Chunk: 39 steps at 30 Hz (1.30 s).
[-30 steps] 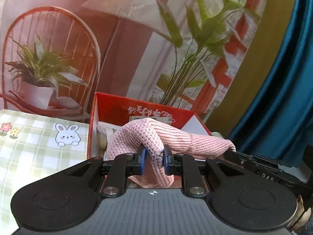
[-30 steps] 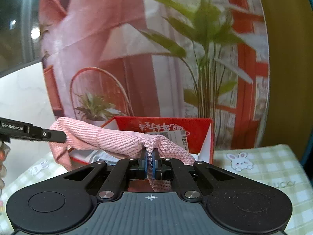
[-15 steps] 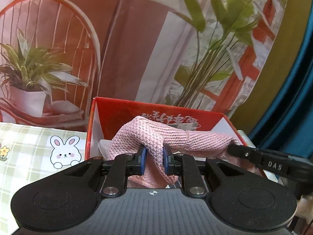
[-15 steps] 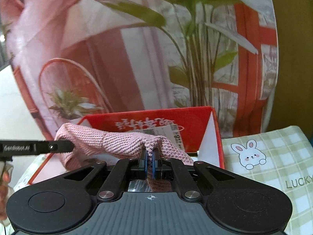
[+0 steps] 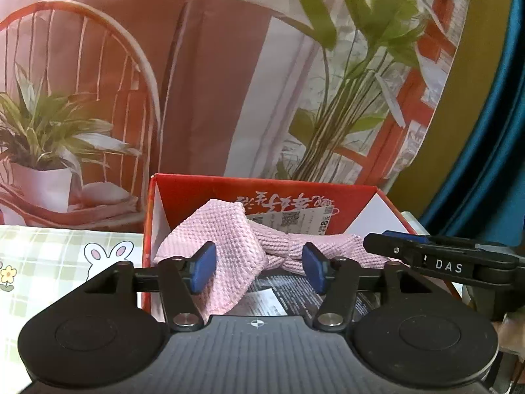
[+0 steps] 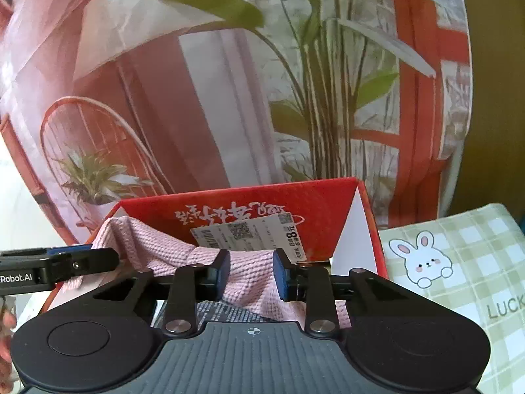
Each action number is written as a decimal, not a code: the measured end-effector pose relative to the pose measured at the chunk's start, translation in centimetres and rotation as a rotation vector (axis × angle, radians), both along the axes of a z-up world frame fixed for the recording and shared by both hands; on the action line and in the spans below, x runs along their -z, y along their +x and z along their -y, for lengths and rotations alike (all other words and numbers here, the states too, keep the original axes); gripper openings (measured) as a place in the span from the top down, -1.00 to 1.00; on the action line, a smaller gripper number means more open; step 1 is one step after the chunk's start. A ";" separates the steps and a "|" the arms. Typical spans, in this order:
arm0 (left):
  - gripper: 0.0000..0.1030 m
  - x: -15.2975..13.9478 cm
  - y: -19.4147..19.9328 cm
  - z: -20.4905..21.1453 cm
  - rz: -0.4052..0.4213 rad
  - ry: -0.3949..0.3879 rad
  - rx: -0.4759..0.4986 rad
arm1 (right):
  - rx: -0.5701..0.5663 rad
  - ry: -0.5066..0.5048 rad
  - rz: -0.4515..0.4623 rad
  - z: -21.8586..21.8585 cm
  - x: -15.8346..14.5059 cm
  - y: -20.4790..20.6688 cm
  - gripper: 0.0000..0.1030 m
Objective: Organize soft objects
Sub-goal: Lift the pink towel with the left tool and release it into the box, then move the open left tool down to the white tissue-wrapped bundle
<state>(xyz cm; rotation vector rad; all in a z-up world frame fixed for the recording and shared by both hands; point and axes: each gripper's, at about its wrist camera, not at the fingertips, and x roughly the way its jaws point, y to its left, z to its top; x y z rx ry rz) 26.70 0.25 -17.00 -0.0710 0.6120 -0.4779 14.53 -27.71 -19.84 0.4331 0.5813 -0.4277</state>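
A pink knitted cloth (image 5: 229,246) lies draped inside an open red cardboard box (image 5: 262,193); it also shows in the right wrist view (image 6: 249,272), inside the same box (image 6: 328,216). My left gripper (image 5: 259,267) is open, its blue pads on either side of the cloth's left bunch. My right gripper (image 6: 251,274) is open too, with the cloth between its pads. The right gripper's finger shows at the right of the left wrist view (image 5: 439,259); the left gripper's finger shows at the left of the right wrist view (image 6: 59,262).
The box stands on a green checked tablecloth with bunny prints (image 6: 459,262), also at the left in the left wrist view (image 5: 65,262). A printed backdrop of plants and a chair (image 5: 229,82) hangs close behind the box. A blue curtain (image 5: 492,131) hangs at the right.
Both grippers have opened and let go of the pink cloth, which has dropped into the red box. Both moved forward, closer to the box.
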 end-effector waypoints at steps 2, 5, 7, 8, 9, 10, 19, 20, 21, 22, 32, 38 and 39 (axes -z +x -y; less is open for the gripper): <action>-0.31 -0.2 -0.6 -0.2 0.004 0.002 -0.003 | -0.012 -0.021 -0.007 -0.5 -0.3 -0.2 0.33; -0.45 -0.6 -1.9 -0.6 0.018 0.009 -0.012 | -0.022 -0.045 -0.012 -1.1 -0.9 -0.9 0.17; -0.55 -1.0 -2.9 -0.9 0.031 0.010 -0.013 | -0.023 -0.056 -0.015 -1.6 -1.2 -1.6 -0.01; -0.57 -1.1 -3.5 -1.0 0.040 0.009 -0.013 | -0.025 -0.058 -0.015 -1.8 -1.4 -1.9 -0.06; -0.63 -1.3 -4.1 -1.2 0.046 0.009 -0.014 | -0.029 -0.061 -0.013 -2.2 -1.6 -2.4 -0.14; -0.68 -1.5 -4.9 -1.3 0.052 0.011 -0.015 | -0.031 -0.068 -0.011 -2.6 -1.8 -2.8 -0.26; -0.70 -1.9 -11.9 -2.7 0.061 0.051 -0.065 | -0.075 -0.107 0.048 -6.9 -3.1 -8.1 -0.57; -0.70 -1.8 -12.8 -2.9 0.059 0.054 -0.072 | -0.080 -0.109 0.056 -7.5 -3.1 -8.8 -0.57; -0.69 -1.7 -13.7 -3.0 0.057 0.057 -0.077 | -0.084 -0.112 0.065 -8.1 -3.2 -9.5 -0.57; -0.69 -1.6 -14.3 -3.1 0.053 0.062 -0.081 | -0.089 -0.112 0.072 -8.6 -3.1 -10.2 -0.57; -0.69 1.1 -23.3 -4.1 0.000 0.069 -0.074 | -0.149 -0.115 0.087 -13.1 -1.9 -16.9 -0.57; -0.69 3.8 -27.5 -4.2 -0.107 0.011 -0.054 | -0.169 -0.130 0.032 -15.8 0.0 -21.2 -0.57; -0.69 4.2 -28.1 -4.2 -0.121 0.004 -0.049 | -0.167 -0.128 0.021 -16.2 0.4 -21.9 -0.57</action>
